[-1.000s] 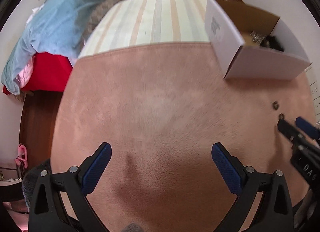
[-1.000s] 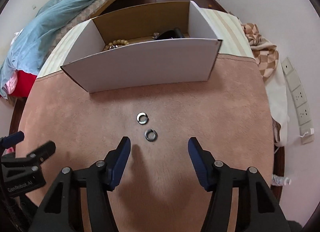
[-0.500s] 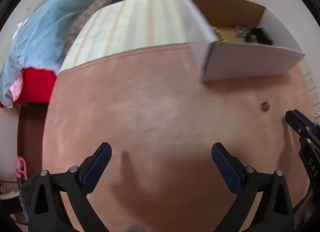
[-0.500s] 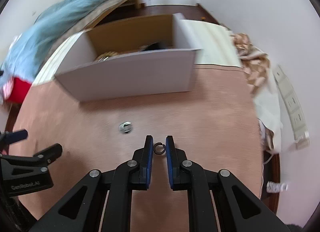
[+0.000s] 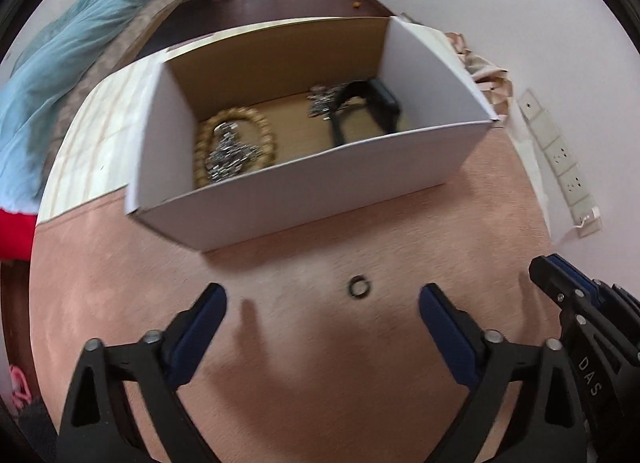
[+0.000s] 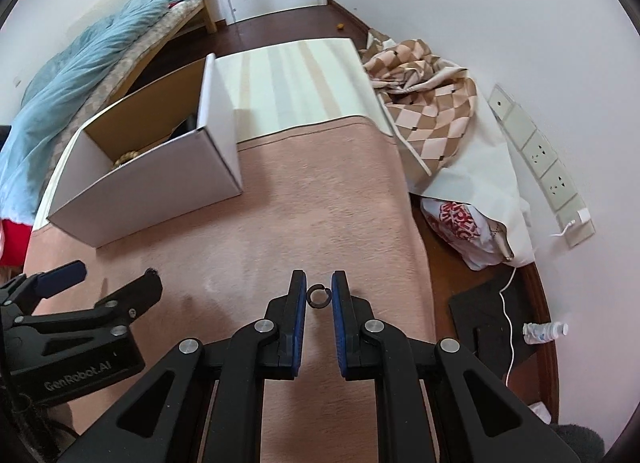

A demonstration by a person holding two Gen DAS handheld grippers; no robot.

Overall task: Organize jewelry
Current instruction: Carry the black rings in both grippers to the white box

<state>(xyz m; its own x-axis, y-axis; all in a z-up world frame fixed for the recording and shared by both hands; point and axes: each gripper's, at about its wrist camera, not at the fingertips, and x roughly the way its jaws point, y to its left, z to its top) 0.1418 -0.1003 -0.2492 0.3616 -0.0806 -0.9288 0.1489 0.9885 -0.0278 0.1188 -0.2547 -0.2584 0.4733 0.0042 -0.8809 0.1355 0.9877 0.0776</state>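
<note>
The right tool [image 6: 319, 295] is clenched on a dark ring [image 6: 318, 296], low centre of its view. The left tool [image 5: 322, 305], its jaws just narrowed but released, frames a second ring [image 5: 359, 287] on the pink blanket [image 5: 304, 363], below the white box [image 5: 304, 183] of jewelry.

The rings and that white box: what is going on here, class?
A person is tidying jewelry with two handheld grippers. The right gripper is shut on a small dark ring, lifted off the pink mat. The left gripper is open around a second ring on the mat. The white box already holds a bead bracelet, chains and a dark band.
</note>
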